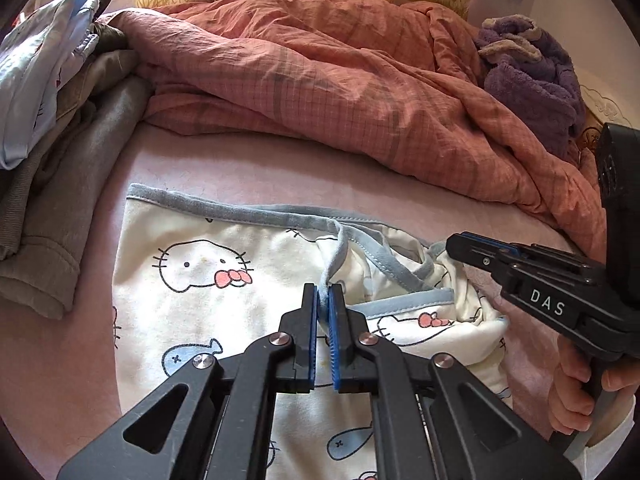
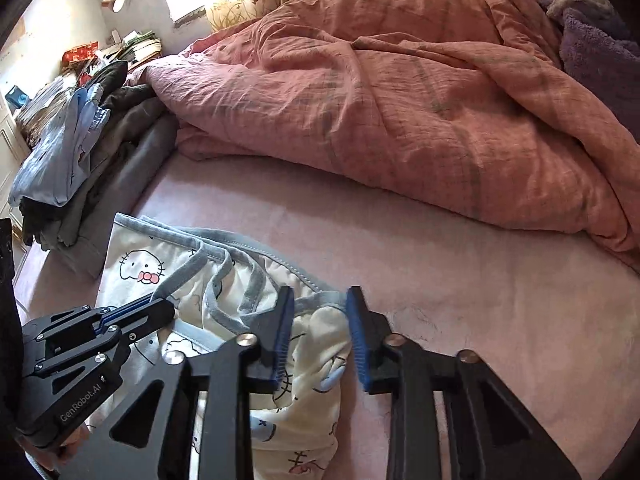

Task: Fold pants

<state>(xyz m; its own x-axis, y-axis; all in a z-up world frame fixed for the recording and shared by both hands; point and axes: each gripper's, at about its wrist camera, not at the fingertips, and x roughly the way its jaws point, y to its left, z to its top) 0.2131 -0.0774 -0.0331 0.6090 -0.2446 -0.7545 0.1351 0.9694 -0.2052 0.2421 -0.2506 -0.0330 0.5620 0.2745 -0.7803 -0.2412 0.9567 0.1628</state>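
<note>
The cartoon-print pants point(image 1: 208, 280) lie on the pink bed sheet point(image 1: 280, 168), low and left of centre in my left view. My left gripper point(image 1: 323, 300) has its fingers clamped on the pants' grey-blue waistband point(image 1: 256, 210). In my right view, my right gripper point(image 2: 320, 308) shows its fingers apart, bunched white fabric between them, pads not pressing. A rumpled salmon duvet point(image 2: 400, 100) fills the upper frame.
</note>
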